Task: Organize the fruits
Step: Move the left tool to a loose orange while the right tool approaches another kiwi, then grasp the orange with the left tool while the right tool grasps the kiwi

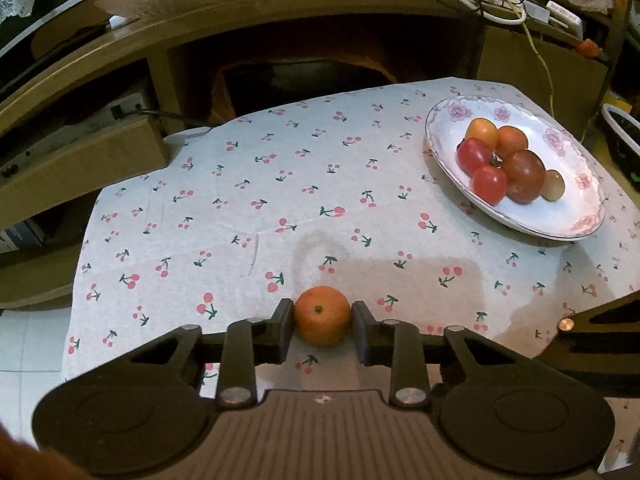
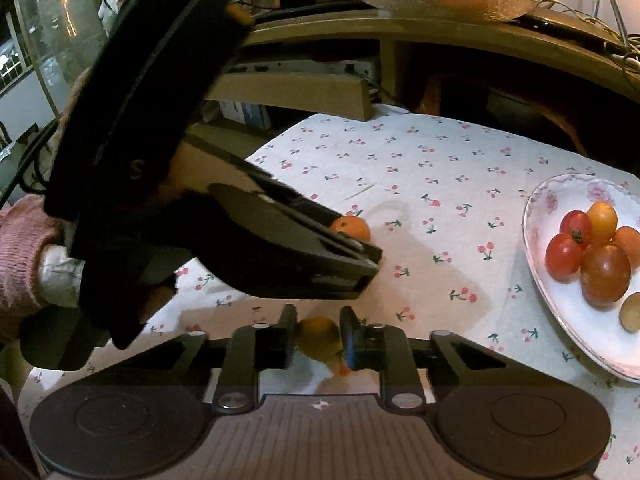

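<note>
On the cherry-print tablecloth, left of the plate, the left gripper pinches an orange; the right gripper seemingly pinches a yellowish fruit. Either could roll free if the squeeze slackens.

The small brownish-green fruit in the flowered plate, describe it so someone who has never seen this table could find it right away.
Start at the cherry-print tablecloth and find the white plate with pink flowers on its rim. A cluster of red and orange tomatoes sits in it. The brownish-green fruit lies at the cluster's edge beside the darkest tomato, the smallest piece and the only dull one.
</note>
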`<state>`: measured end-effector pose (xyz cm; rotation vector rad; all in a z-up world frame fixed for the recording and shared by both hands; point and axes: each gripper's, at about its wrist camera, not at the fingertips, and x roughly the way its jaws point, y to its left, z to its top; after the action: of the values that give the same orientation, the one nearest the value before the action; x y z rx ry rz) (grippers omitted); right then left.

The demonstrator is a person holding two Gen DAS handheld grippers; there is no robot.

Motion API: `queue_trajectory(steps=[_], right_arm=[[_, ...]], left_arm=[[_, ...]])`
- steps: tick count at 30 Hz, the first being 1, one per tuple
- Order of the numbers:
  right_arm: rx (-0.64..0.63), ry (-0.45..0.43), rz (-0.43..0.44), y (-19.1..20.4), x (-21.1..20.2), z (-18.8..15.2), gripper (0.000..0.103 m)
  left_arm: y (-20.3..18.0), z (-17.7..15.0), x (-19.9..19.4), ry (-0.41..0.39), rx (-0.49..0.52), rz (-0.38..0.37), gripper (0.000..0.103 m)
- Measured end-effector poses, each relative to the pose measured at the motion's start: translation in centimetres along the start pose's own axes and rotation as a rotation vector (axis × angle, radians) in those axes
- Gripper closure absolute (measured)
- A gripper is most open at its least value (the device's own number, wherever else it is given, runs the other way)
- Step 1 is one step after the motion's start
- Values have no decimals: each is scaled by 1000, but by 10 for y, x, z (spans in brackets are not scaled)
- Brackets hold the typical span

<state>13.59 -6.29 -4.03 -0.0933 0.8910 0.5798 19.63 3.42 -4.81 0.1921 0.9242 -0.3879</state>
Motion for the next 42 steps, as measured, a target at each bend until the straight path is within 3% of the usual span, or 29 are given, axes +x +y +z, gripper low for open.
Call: queue_trajectory(steps=[3, 10, 19, 27, 42], right_arm=[[12, 17, 1, -1, -7, -2, 82], [47, 35, -84, -21, -41, -14, 82], [108, 78, -196, -45, -74, -51, 82], [106, 23, -184, -50, -75, -63, 81], [88, 50, -147, -55, -76, -62, 78]], left_arm=[[1, 1, -4, -5, -11, -12, 67], [-11, 2, -20, -24, 13, -79, 67], [-73, -9, -31, 3, 170, -191, 67], [-97, -17, -22, 44, 250, -162, 67], [-109, -15, -19, 42, 292, -122, 67]])
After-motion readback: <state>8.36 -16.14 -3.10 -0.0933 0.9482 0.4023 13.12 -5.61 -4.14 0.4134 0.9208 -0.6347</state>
